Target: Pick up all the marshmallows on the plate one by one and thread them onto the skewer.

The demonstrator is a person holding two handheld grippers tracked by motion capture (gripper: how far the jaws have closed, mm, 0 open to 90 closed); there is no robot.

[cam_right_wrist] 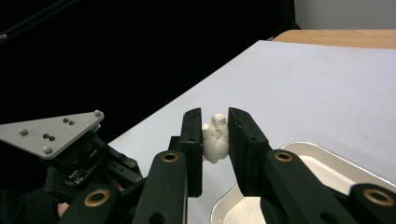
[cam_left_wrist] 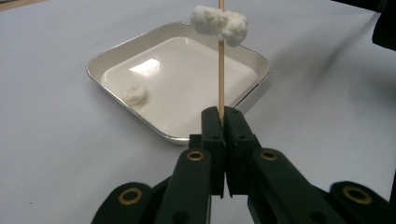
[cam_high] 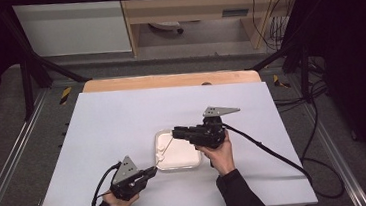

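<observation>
Left gripper [cam_left_wrist: 223,122] clamped the upright skewer [cam_left_wrist: 221,74]; right gripper [cam_right_wrist: 215,135] squeezed the white lump [cam_right_wrist: 215,138] threaded near its tip

Two hand-held grippers meet over a white tray [cam_high: 188,161] on the table [cam_high: 122,118].

The left gripper [cam_high: 153,172], near the tray's left corner, holds a thin skewer [cam_high: 164,149] slanting up and right to the right gripper [cam_high: 176,132] above the tray.
</observation>
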